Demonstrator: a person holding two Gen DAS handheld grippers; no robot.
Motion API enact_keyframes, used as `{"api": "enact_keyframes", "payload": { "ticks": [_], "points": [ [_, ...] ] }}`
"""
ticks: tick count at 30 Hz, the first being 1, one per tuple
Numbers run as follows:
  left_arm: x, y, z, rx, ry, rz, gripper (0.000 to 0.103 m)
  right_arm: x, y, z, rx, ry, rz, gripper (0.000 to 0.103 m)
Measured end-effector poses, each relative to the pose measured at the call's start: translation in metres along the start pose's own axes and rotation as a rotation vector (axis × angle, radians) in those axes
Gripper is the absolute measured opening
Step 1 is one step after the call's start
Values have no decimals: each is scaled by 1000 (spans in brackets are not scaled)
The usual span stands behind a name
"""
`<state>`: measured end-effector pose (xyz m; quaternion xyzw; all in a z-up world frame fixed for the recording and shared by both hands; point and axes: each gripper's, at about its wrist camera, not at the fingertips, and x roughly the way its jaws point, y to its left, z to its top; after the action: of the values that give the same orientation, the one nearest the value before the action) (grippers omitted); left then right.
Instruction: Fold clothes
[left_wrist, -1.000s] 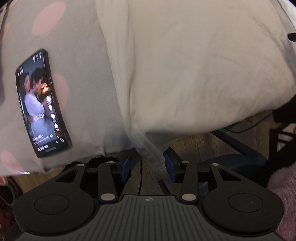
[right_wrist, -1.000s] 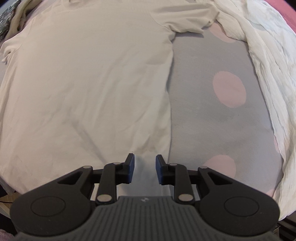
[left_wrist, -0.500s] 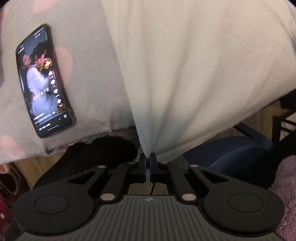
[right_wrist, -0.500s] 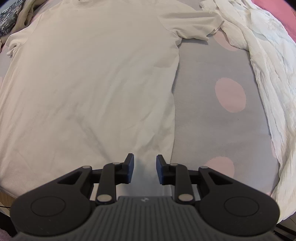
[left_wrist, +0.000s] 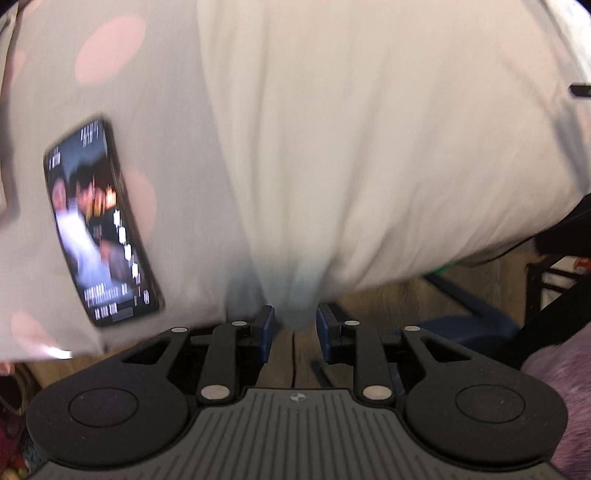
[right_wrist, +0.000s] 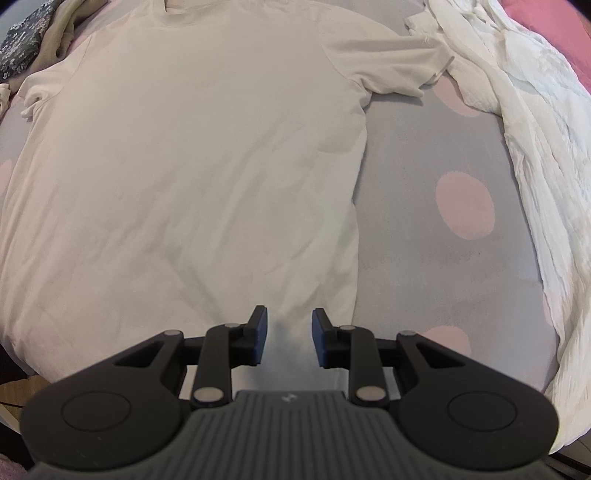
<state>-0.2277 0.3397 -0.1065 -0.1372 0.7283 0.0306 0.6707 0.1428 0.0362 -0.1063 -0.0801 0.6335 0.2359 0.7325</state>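
Cream short-sleeved cotton T-shirt spread flat on grey pink-spotted bed sheet. Left gripper opening, hem between jaws; right gripper parted over hem, gripping nothing. Step: pre-fold smoothing. Next: pinch both hem corners.

Motion blur smears the black smartphone's lit screen; the cream short-sleeved T-shirt has its hem hidden behind the right gripper.
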Motion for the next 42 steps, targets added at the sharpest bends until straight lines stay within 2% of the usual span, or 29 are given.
{"api": "enact_keyframes", "payload": {
  "ticks": [3, 8, 12, 14, 21, 27, 29, 30, 32, 38, 40, 42],
  "points": [
    [-31, 13, 24, 15, -122, -12, 23, -7, 1, 4, -1, -44, 1, 29],
    [-82, 44, 72, -46, -326, -34, 23, -24, 11, 16, -3, -143, -5, 29],
    [-107, 66, 109, -102, -446, -33, 23, -31, 23, 31, 20, -188, -14, 29],
    [-105, 81, 125, -134, -488, -31, 23, -34, 32, 40, 42, -207, -8, 29],
    [-98, 123, 147, -242, -595, -17, 23, -20, 69, 69, 55, -271, 10, 32],
    [-93, 148, 162, -292, -683, 20, 23, 5, 91, 85, -1, -260, -18, 32],
    [-88, 155, 165, -307, -701, 22, 27, 15, 94, 91, -1, -248, -19, 32],
    [-86, 159, 166, -317, -703, 26, 33, 19, 96, 94, -7, -245, -22, 32],
    [-82, 166, 168, -348, -715, 33, 34, 25, 101, 100, -25, -240, -31, 32],
    [-77, 188, 174, -484, -793, -67, 34, 33, 116, 109, -84, -231, -18, 34],
    [-75, 189, 181, -501, -805, -69, 35, 37, 118, 110, -87, -221, -15, 34],
    [-70, 190, 191, -501, -802, -37, 36, 39, 118, 111, -85, -211, -11, 34]
  ]
}}
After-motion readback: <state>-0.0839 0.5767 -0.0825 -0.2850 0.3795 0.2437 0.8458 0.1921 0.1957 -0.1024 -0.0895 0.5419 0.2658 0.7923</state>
